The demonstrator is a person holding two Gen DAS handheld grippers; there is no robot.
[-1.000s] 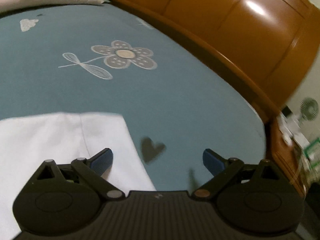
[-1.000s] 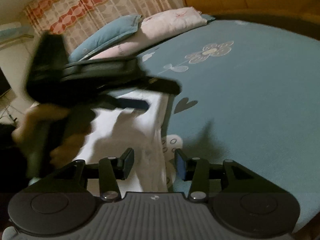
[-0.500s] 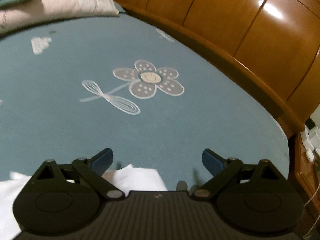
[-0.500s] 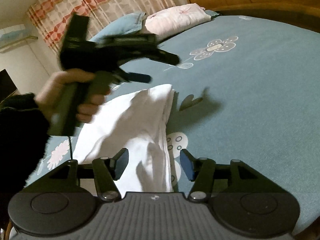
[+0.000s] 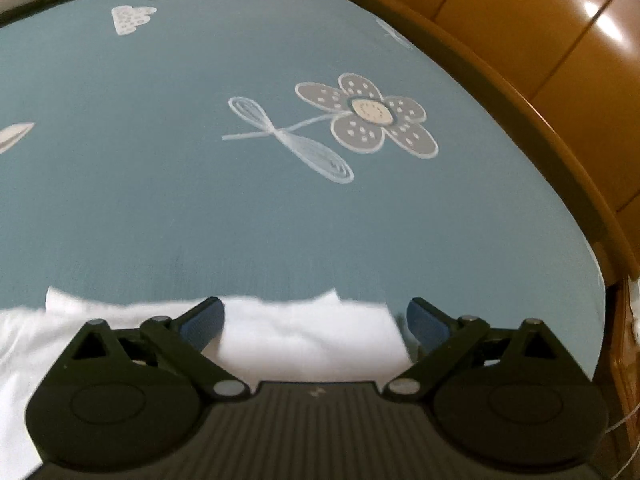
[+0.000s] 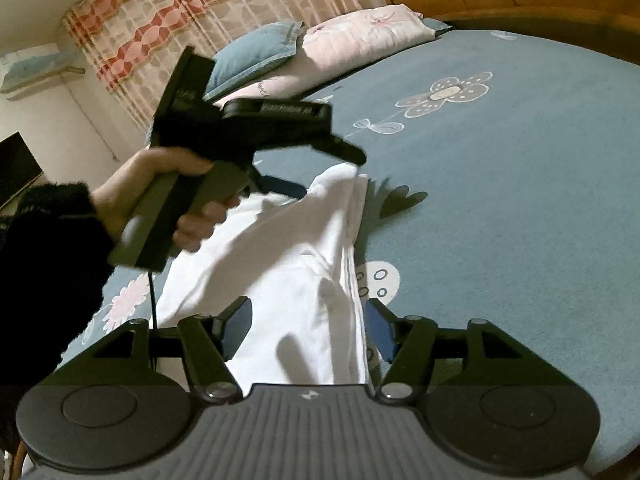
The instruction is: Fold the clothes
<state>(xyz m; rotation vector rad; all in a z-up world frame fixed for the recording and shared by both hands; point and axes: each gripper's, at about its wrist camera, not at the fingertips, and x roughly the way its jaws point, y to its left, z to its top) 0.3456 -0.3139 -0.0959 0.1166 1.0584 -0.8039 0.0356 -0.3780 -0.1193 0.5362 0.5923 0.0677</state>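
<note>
Both the left claw and right claw gape over the white garment.

White garment partly behind tongs

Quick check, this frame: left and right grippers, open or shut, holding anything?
Left gripper: open, holding nothing; white garment lies below its fingers.
Right gripper: open, holding nothing; hovering over the garment.

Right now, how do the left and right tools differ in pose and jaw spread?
The left tool has wider-spread jaws than the right tool. The left sits at the white garment's far end, the right at its near end. Both are open, straddling cloth without gripping it.
</note>
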